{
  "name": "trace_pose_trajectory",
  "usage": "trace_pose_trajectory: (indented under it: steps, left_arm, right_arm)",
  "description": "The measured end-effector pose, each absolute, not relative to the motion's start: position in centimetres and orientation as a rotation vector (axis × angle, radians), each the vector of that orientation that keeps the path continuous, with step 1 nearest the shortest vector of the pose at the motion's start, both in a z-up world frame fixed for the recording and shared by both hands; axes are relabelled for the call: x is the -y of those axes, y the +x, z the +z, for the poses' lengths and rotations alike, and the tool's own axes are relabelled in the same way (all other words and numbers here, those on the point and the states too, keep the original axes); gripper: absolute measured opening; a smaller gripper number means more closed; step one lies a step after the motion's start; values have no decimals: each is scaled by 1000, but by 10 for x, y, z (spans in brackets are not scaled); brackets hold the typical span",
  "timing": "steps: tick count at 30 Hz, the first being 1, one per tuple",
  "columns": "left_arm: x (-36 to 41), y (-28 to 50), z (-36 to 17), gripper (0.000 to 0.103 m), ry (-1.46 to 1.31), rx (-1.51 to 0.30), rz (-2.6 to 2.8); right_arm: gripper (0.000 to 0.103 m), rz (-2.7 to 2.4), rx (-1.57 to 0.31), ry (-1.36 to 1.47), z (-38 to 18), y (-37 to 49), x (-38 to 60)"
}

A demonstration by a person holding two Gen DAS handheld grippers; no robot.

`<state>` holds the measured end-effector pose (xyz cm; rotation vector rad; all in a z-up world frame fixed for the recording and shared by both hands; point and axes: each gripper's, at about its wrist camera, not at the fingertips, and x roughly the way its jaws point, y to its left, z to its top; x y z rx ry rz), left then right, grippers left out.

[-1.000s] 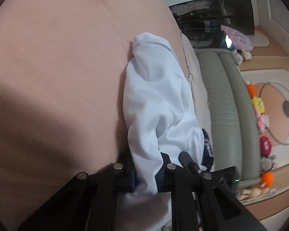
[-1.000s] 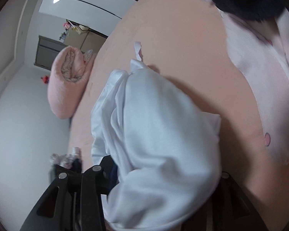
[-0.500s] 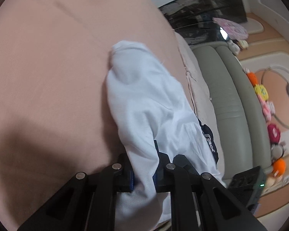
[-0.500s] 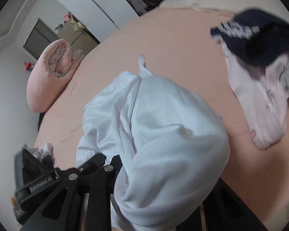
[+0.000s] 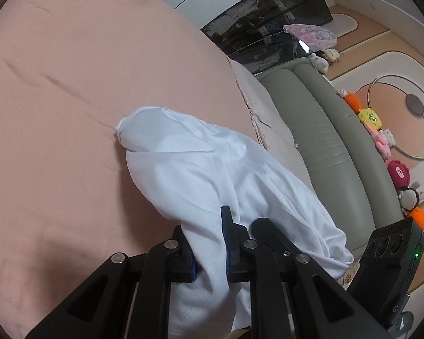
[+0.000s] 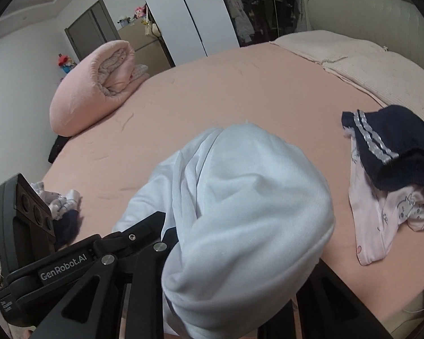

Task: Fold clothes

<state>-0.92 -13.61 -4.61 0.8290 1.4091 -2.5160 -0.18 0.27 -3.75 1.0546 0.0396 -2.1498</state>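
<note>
Above the pink-sheeted bed (image 5: 70,84), the left claw (image 5: 209,251) and right claw (image 6: 234,268) each clench the white cotton garment (image 5: 200,175).

On the bed (image 6: 212,90), the rolled quilt (image 6: 96,82) lies far left, 2 garments (image 6: 393,169), apparently overlapping, right.

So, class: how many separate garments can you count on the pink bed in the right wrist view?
4 at least: the white garment bunched over the claw, a navy striped piece lying on a pale pink printed one at right, and small bundled clothes at left, possibly several.
</note>
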Motion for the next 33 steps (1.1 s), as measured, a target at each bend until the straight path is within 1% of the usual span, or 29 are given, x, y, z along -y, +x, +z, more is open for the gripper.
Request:
trace_pose_trajectory:
  steps: [6,13,19,26,33]
  left_arm:
    - [136,14,-33,11,796,-1334,-2556]
    - [148,31,-3,11,693,-1309,-2580]
    - [162,62,17,11,570,-1280,-2568]
    - [197,130,35,11,404,-1292,-2511]
    - [229,189,58,11,255,-1215,-2415]
  right_arm:
    - [22,-2144,-91,1024,-25,10,10]
    - [22,-2123,-182,920,13,23,27]
    - [22,-2066,-268,846,45,33,53]
    - [22,-1967,-415,693,81,64,107]
    - [22,-1840,-451,586,98,110,162]
